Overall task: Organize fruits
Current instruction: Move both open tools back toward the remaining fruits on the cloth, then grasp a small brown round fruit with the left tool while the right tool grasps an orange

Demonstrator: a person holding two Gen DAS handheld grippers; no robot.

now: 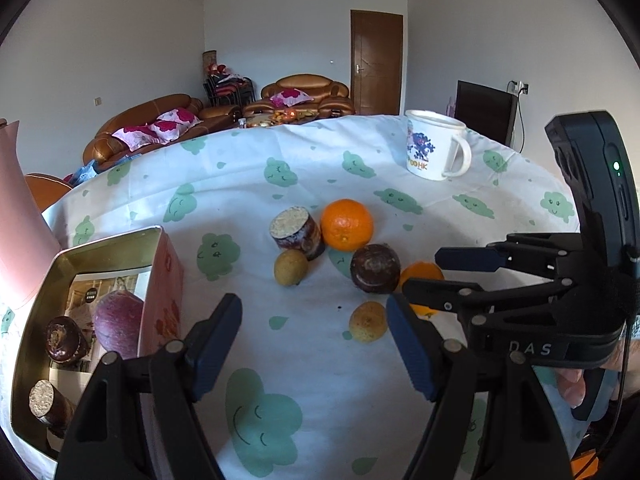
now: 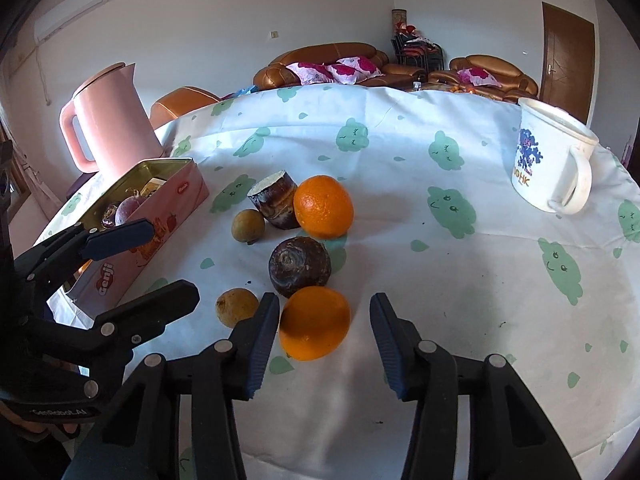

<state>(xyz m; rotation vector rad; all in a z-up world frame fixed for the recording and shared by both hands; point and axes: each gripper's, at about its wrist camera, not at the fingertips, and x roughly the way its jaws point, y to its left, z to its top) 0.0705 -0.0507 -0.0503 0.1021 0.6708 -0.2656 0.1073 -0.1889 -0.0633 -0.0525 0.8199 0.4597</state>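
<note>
Fruit lies in a cluster on the table: a far orange (image 1: 347, 224) (image 2: 323, 206), a near orange (image 2: 314, 322) (image 1: 420, 276), a cut sugarcane piece (image 1: 296, 233) (image 2: 275, 198), a dark round water chestnut (image 1: 375, 269) (image 2: 299, 266) and two small tan fruits (image 1: 291, 267) (image 1: 368, 321). A pink tin (image 1: 160, 280) (image 2: 168, 196) at the left holds a purple fruit (image 1: 118, 326) and two dark pieces. My right gripper (image 2: 324, 338) is open with the near orange between its fingers. My left gripper (image 1: 314, 340) is open and empty, beside the tin.
A white mug (image 1: 436, 150) (image 2: 554, 160) stands at the far right of the table. A pink kettle (image 2: 108, 120) stands behind the tin at the far left. The cloth (image 1: 280, 400) is white with green cloud prints. Sofas lie beyond the far edge.
</note>
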